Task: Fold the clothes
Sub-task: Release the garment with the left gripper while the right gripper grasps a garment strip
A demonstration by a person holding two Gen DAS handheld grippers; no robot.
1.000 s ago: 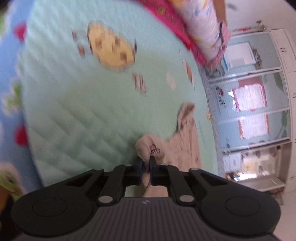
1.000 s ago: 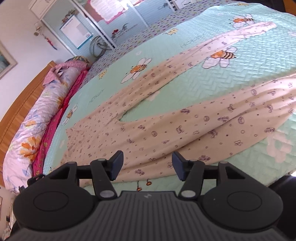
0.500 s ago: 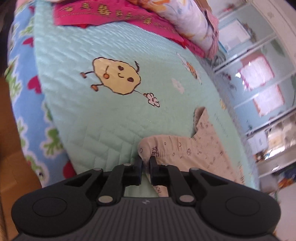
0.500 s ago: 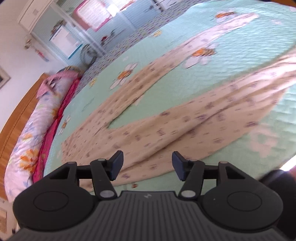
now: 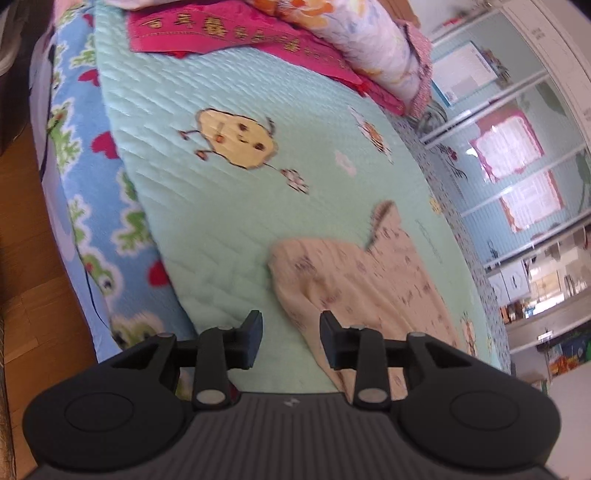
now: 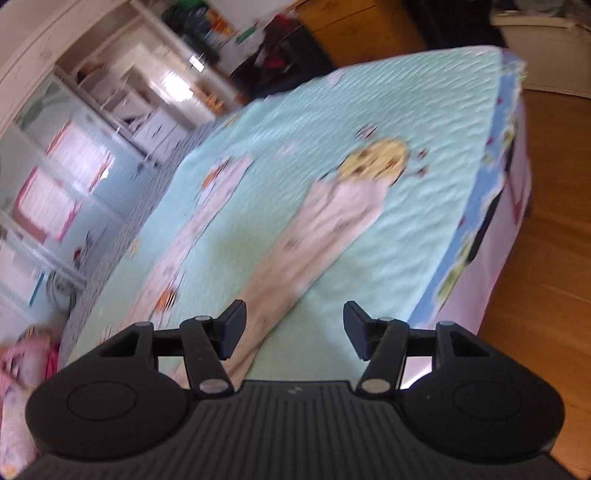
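trousers (image 5: 354, 280) nr quilt (image 5: 207, 221) edge, l tongs (image 5: 291, 334) opening

In the right wrist view, motion blur smears the beige trousers (image 6: 295, 254); we cannot read their print. At lower centre the gripper body hides their near end. In the left wrist view, the pillow (image 5: 354, 29) is cut off by the top edge.

Beige trousers (image 6: 295, 254) (blurred) across the mint quilt (image 6: 424, 155)
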